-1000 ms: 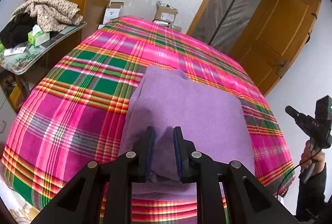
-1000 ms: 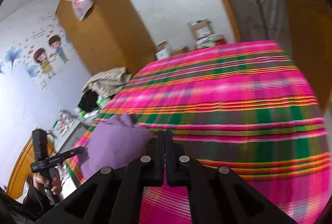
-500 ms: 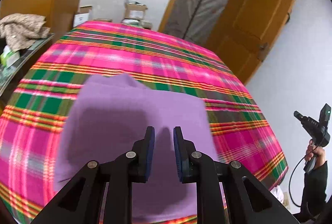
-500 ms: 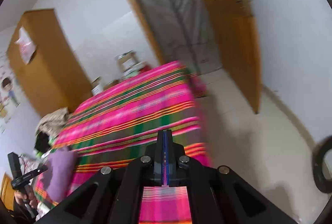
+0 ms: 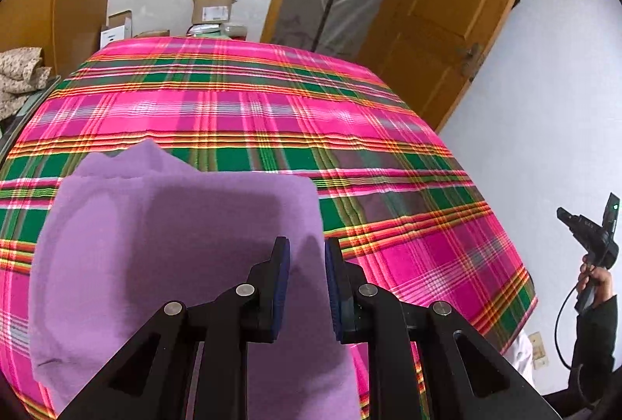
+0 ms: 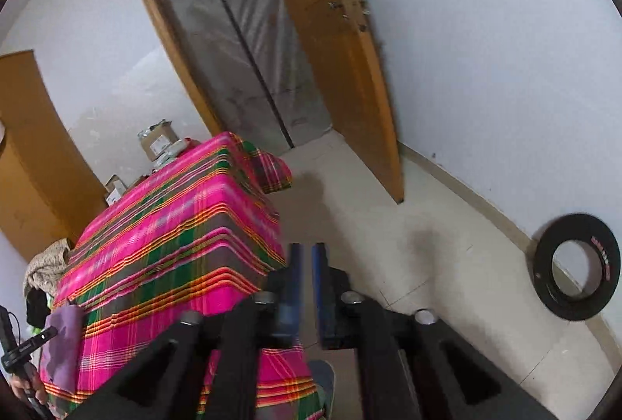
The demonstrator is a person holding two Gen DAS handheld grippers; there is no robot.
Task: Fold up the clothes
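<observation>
Purple garment point(image 5: 175, 264) lies folded into a flat rectangle on the near left part of the plaid bedspread point(image 5: 272, 109); a small peak of cloth pokes out at its far edge, otherwise its sides look straight. Taking the garment as the landmark and going left to right: left of it, at the bedspread's edge, sits a heap of beige patterned cloth point(image 5: 19, 77). Over the garment's right edge hangs the left gripper point(image 5: 305, 284), jaws slightly apart, with cloth visible through the gap but nothing clamped. To the garment's right the bedspread is bare plaid. Well beyond that, off the bed's right side, the right gripper point(image 6: 307, 276) is pointed at the floor point(image 6: 447, 245) and the open door point(image 6: 350, 70); its jaws are opening with nothing between them. A black ring point(image 6: 575, 268) leans on the wall there.

Judging by this, the purple piece is essentially folded, needing at most a tidy of that peak. Whether the beige heap is next, I cannot tell.
</observation>
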